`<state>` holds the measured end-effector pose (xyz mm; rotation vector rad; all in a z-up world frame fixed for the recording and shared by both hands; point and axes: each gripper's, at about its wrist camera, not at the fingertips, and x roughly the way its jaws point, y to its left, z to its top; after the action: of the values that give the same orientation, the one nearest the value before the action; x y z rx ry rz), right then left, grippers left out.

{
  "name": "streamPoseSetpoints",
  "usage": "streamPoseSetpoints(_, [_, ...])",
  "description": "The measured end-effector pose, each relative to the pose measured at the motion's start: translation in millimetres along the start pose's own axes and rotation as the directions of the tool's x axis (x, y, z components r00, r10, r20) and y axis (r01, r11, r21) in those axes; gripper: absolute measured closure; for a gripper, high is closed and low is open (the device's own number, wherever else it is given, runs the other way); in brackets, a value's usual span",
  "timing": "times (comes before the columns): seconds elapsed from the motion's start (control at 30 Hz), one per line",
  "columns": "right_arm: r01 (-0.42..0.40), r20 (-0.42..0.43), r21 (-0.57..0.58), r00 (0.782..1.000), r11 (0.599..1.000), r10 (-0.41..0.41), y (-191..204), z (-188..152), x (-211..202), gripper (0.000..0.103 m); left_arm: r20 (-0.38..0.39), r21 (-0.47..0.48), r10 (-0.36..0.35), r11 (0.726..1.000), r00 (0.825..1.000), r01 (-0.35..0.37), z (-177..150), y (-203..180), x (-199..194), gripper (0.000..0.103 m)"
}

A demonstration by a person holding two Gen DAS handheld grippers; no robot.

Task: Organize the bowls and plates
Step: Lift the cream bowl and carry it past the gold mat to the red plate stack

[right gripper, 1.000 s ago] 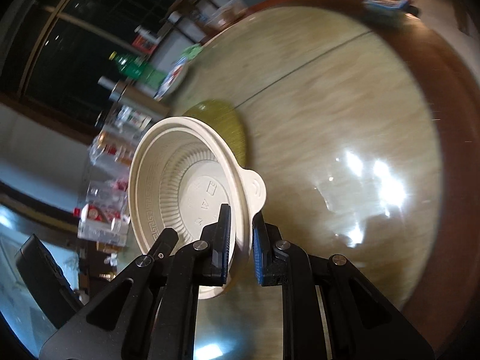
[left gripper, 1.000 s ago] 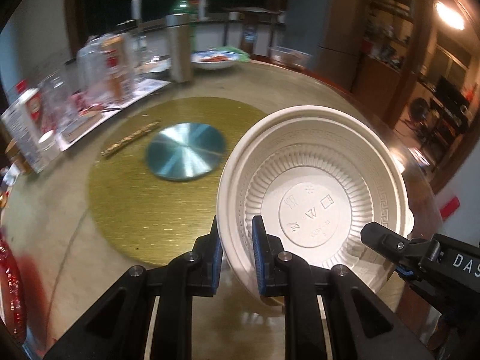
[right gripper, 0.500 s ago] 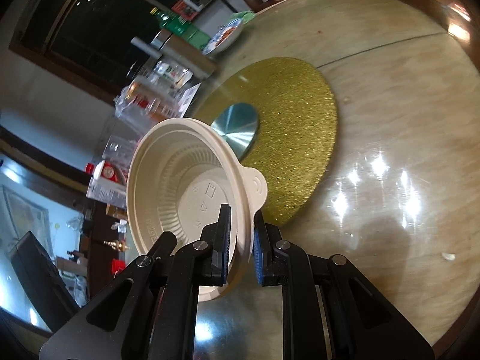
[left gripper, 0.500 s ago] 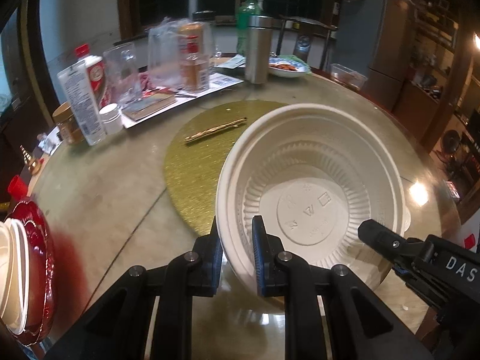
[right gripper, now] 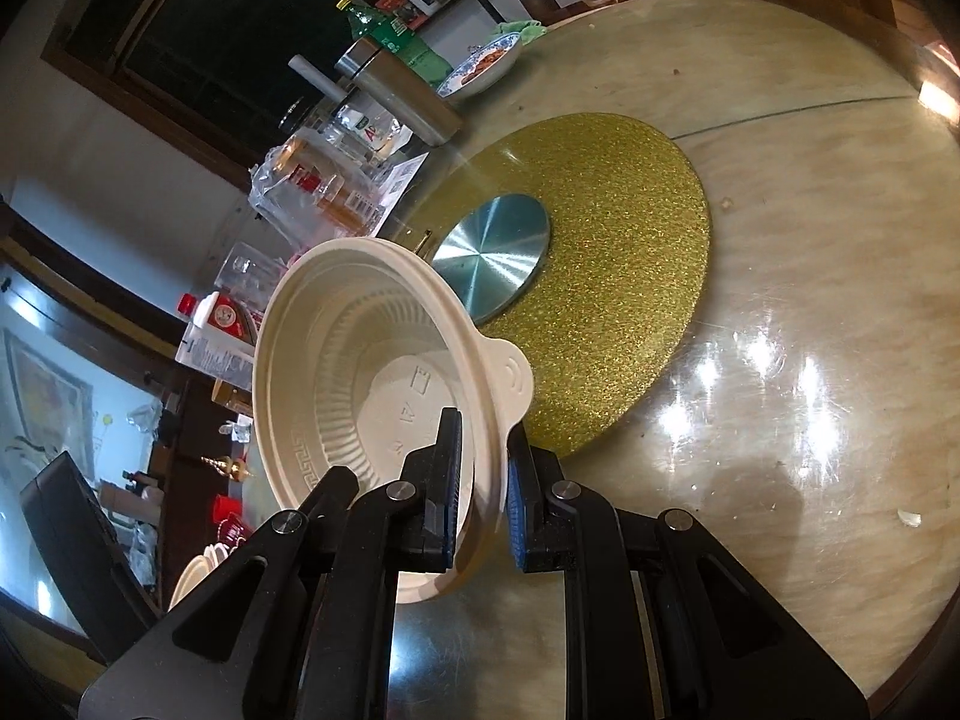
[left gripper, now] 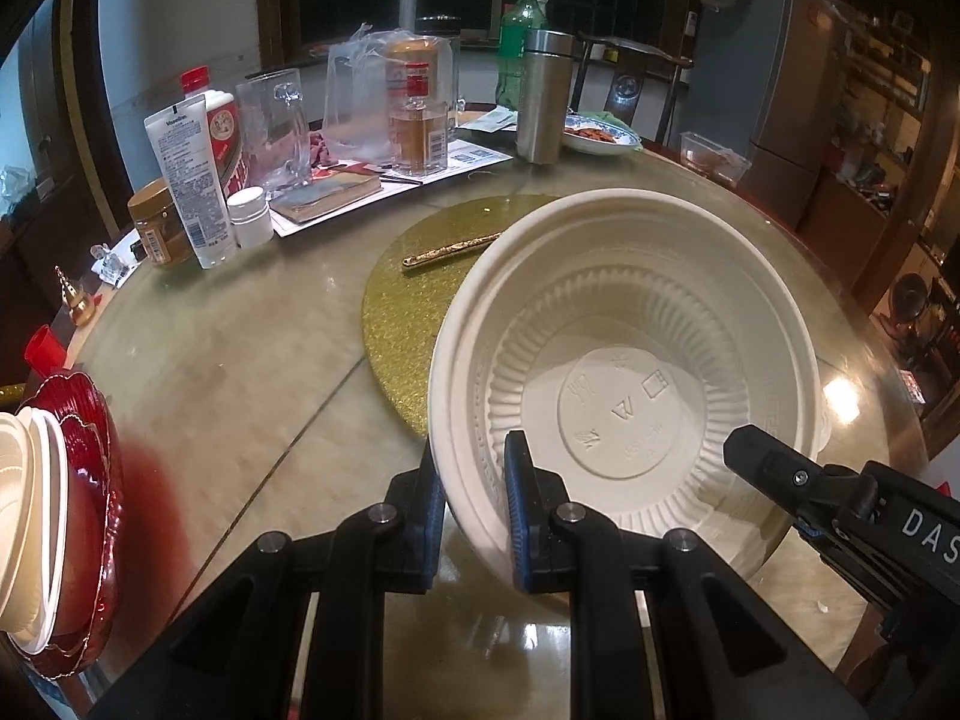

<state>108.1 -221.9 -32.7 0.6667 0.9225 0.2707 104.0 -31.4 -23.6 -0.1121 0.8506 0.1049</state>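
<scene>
Far to the left of the left gripper (left gripper: 474, 501) a red glass plate (left gripper: 90, 516) holds stacked white dishes (left gripper: 24, 528). The left gripper's jaws are nearly closed, pinching the near rim of the cream bowl (left gripper: 630, 372), which hangs above the table (left gripper: 240, 372). The right gripper (right gripper: 485, 486), equally narrow, clamps the bowl's opposite rim beside its tab, with the gold mat (right gripper: 624, 276) beyond.

Cream ribbed plastic bowl (left gripper: 624, 372), empty, tilted above table, stacked plates (left gripper: 36, 528) far left
</scene>
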Motion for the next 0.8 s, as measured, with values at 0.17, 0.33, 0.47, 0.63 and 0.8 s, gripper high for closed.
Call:
streamPoseSetpoints(0.17, [-0.016,-0.003,-0.021,1.0,1.0,0.016,3,-2,0,0.089,0.004,-0.008,0.007,1.0,1.0,-0.007,-1,5,-4,0.086])
streamPoseSetpoints(0.33, [-0.04,-0.021,-0.04,0.999,0.998,0.039,7,-8,3,0.089,0.01,-0.004,0.032,0.999,0.999,-0.032,-5,9,-11,0.086])
streamPoseSetpoints(0.47, [-0.042,-0.034,-0.072,0.999,0.997,0.04,15,-14,5,0.089,0.015,-0.013,0.05,0.999,0.999,-0.049,-8,15,-16,0.086])
streamPoseSetpoints(0.63, [-0.041,-0.058,-0.107,0.998,0.993,0.035,25,-21,10,0.089,0.012,-0.039,0.055,0.998,0.998,-0.055,-13,27,-19,0.086])
streamPoseSetpoints(0.8, [-0.034,-0.063,-0.149,0.998,0.988,0.025,38,-30,12,0.089,0.015,-0.056,0.056,0.997,0.998,-0.055,-15,39,-25,0.086])
